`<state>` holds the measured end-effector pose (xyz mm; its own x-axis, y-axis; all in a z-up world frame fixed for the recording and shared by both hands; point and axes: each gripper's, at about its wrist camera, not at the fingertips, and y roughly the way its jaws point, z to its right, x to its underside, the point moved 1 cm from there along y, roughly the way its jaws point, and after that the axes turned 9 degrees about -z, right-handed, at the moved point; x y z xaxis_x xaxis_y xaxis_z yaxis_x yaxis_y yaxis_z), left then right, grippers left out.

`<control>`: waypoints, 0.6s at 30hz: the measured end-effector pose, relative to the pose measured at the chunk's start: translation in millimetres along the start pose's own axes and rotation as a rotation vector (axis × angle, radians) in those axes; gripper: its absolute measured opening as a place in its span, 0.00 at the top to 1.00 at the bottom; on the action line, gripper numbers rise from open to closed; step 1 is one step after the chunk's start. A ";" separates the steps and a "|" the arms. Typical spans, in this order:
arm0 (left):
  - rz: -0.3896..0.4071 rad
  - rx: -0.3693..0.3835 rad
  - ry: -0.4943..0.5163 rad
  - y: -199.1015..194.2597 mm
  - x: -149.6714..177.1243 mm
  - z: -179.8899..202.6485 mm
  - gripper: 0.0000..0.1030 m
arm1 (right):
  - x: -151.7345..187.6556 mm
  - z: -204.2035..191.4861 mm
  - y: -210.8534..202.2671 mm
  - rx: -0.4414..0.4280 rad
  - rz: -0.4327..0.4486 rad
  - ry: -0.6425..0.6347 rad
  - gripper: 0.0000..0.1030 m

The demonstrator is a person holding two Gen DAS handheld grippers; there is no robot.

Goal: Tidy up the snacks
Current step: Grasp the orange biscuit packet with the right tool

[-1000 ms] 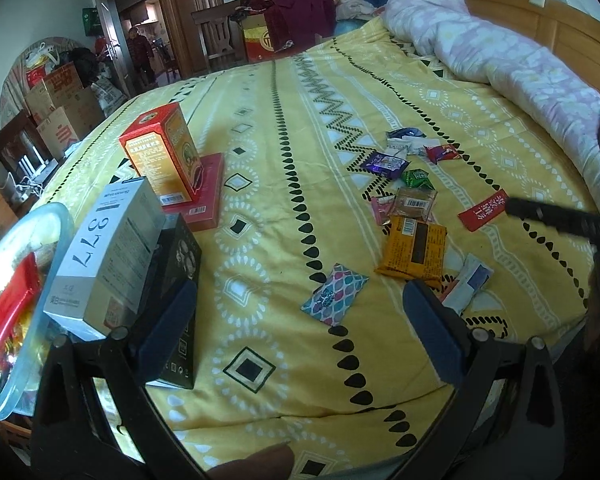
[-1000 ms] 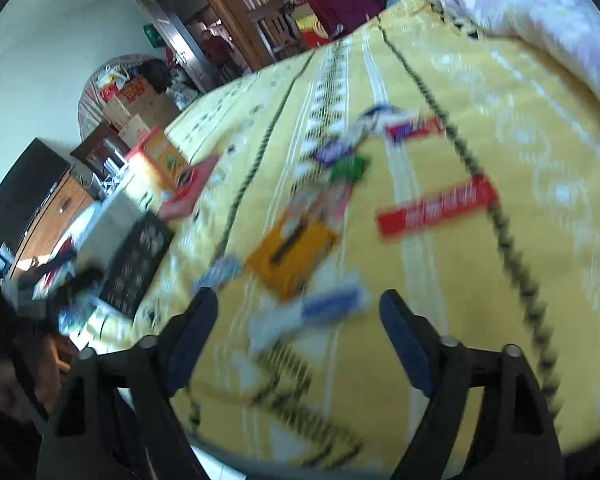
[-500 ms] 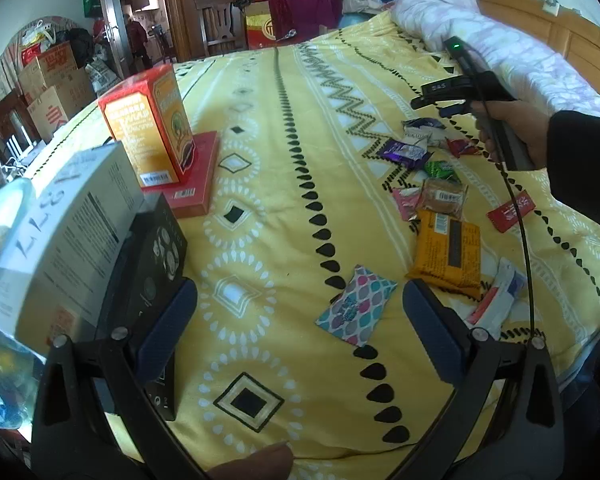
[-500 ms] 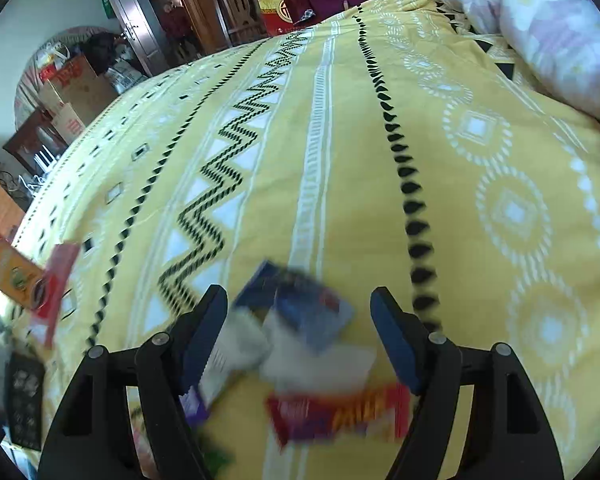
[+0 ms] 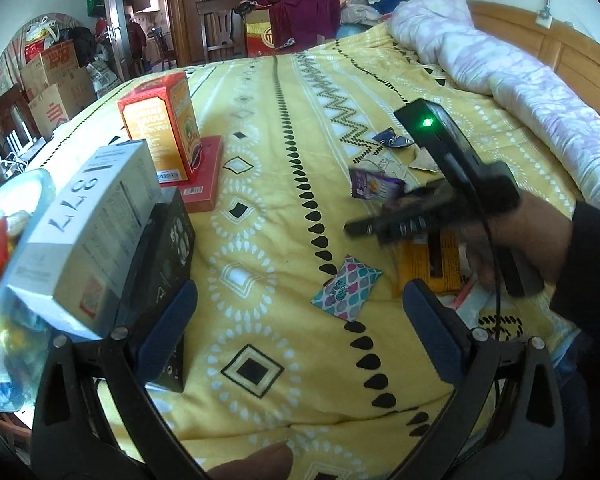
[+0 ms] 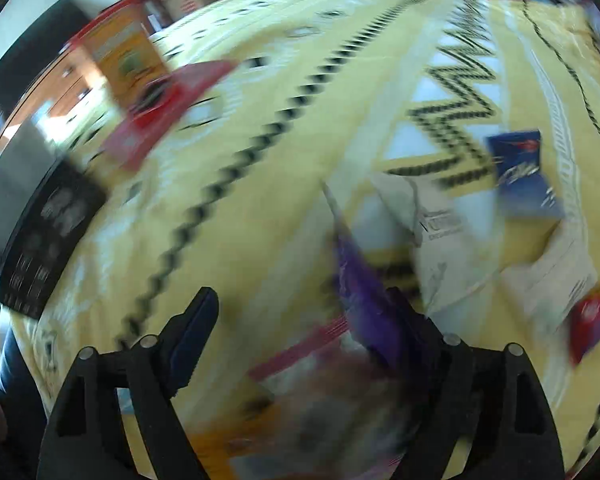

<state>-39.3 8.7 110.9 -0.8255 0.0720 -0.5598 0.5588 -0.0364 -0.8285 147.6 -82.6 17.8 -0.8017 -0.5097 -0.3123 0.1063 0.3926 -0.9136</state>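
Loose snack packets lie on the yellow patterned bedspread (image 5: 284, 208). My left gripper (image 5: 300, 328) hangs open over the bed, a colourful scale-patterned packet (image 5: 346, 292) just beyond its fingers. A hand holds my right gripper (image 5: 384, 212) low over the snack pile, by a purple packet (image 5: 374, 186) and an orange packet (image 5: 440, 260). The right wrist view is blurred: the right gripper (image 6: 300, 320) has its jaws opening, and the purple packet (image 6: 364, 292) stands tilted against the inner side of its right finger (image 6: 400, 320). Nothing is pinched.
At the left a white box (image 5: 88, 232) rests on a black box (image 5: 168, 264) beside a clear plastic tub (image 5: 4, 240). An orange box (image 5: 160, 128) stands on a flat red box (image 5: 204, 184). Blue (image 6: 520, 172), white (image 6: 432, 232) and red (image 6: 592, 316) packets lie nearby. A rolled quilt (image 5: 520, 80) lies along the right.
The right gripper swept down and towards the near left over the snack pile, rolling as it went, and its jaws widened. The left gripper shifted slightly and stayed open.
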 end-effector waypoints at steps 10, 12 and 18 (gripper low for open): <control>-0.031 0.029 0.006 -3.2 12.0 -0.4 0.00 | 76.9 -9.3 -110.7 -0.052 0.244 0.209 0.17; -0.041 0.036 0.005 -2.3 13.3 0.6 0.00 | 94.0 10.8 -114.5 -0.011 0.222 0.295 0.16; -0.067 0.027 0.007 0.2 18.8 -1.7 0.00 | 116.1 14.7 -98.2 0.038 0.117 0.279 0.16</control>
<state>-54.6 11.8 100.2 -0.8601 0.0820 -0.5034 0.5001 -0.0585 -0.8640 52.7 -191.6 67.4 -0.9128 -0.2307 -0.3371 0.2251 0.4046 -0.8864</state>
